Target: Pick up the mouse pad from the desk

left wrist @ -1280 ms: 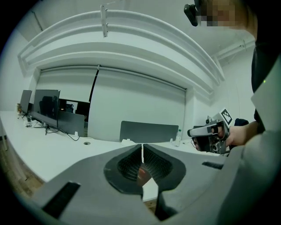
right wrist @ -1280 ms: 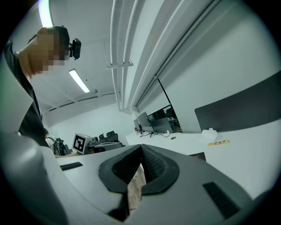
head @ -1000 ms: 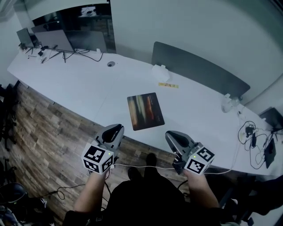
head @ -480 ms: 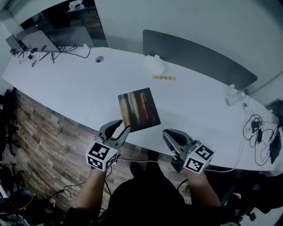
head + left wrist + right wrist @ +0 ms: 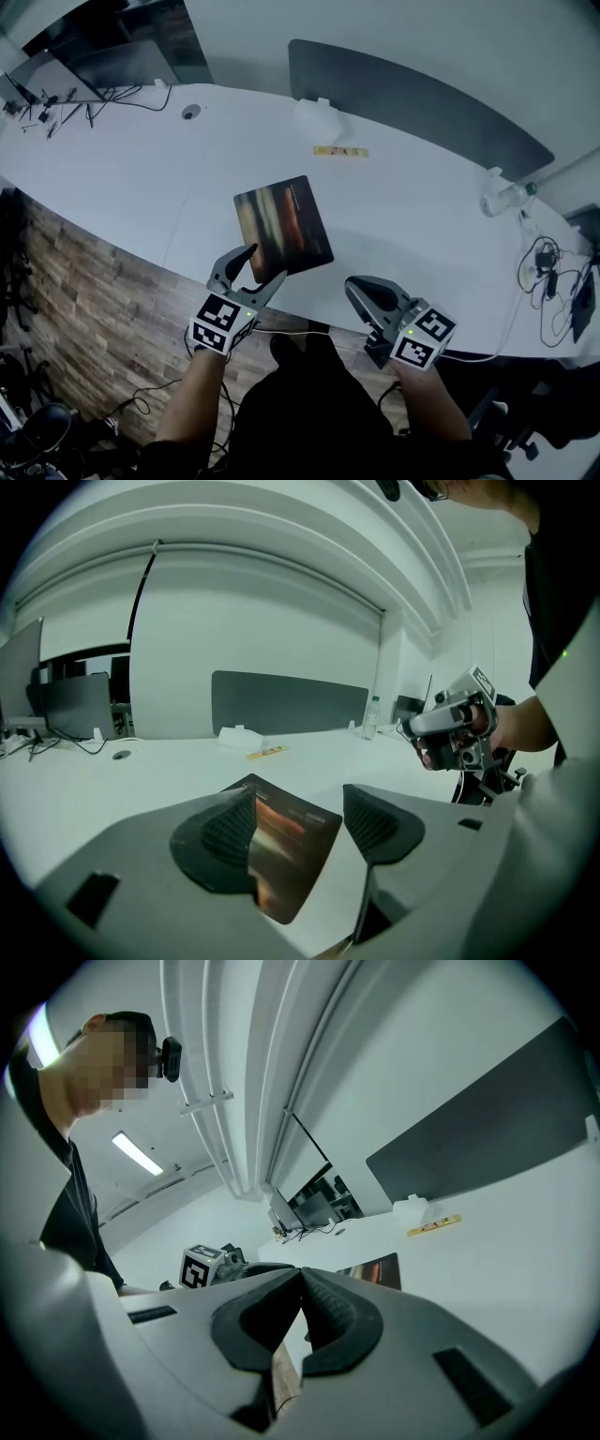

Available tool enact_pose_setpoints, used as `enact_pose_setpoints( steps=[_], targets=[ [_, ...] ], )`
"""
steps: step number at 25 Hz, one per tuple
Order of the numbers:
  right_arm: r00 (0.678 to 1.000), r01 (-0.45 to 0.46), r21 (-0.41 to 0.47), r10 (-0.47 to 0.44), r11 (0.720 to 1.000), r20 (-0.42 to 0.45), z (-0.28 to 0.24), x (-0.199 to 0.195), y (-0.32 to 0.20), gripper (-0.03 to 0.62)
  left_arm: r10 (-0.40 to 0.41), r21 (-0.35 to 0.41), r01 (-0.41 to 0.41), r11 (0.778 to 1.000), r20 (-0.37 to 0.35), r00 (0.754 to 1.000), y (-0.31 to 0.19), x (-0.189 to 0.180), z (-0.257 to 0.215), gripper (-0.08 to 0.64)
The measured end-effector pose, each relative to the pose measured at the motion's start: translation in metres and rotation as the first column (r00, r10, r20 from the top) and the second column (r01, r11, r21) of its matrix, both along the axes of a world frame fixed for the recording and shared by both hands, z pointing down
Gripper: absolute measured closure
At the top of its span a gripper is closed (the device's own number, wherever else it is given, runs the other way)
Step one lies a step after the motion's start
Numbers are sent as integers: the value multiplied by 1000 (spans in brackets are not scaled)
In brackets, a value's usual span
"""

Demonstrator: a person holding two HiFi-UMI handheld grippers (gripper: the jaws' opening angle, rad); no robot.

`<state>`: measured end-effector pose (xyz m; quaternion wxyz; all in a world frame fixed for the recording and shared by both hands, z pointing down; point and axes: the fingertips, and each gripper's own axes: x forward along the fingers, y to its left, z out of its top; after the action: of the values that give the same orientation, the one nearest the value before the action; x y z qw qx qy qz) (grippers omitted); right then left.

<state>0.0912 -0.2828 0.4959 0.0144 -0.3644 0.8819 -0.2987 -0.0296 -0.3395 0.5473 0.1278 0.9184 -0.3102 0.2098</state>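
The mouse pad, dark with red and orange streaks, lies flat on the white desk near its front edge. My left gripper reaches over that edge to the pad's near corner. Its jaws are opening and do not press on anything. In the left gripper view the pad shows through the gap of the left gripper. My right gripper is shut and empty, short of the desk's edge and to the right of the pad. In the right gripper view the right gripper has its pads together, and the pad lies beyond them.
Behind the pad are a white box, a yellow strip and a dark divider panel. Cables and a white object lie at the right, monitors and wires at the far left. Wood floor runs below the desk's edge.
My left gripper has moved forward and down from below the desk edge to the pad's near corner, and its jaws have gone from shut to apart. The right gripper shifted only slightly.
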Motion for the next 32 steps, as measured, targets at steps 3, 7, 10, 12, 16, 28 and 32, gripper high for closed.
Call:
enact_pose_setpoints(
  steps=[3,7,10,12,16,28,32],
  targets=[
    [1000,12,-8,-12,1000,-12,6,-1,-5,588,29,-11,-28,1000,29,999,-6,6,18,253],
    [999,23,-18,-23,1000,-25,11,-3,-6,588,76,-40,-74,996,64,995,-11,14,40,211],
    [999,23,-35,-24,999,-33,16,-2,-7,588,113,-45,-109,993,101,989,-16,17,55,171],
    [999,17,-46,-19,999,-36,21,1,-8,588,131,-37,-127,991,119,984,-20,21,63,153],
    [999,14,-56,-17,998,-40,26,4,-13,588,157,-45,-152,987,144,977,-27,27,81,115],
    [998,18,-78,-23,997,-58,32,1,-23,588,289,-141,-263,954,217,932,-35,30,140,74],
    [998,12,-84,-18,996,-63,35,1,-25,588,288,-153,-260,953,199,937,-43,28,137,64]
  ],
)
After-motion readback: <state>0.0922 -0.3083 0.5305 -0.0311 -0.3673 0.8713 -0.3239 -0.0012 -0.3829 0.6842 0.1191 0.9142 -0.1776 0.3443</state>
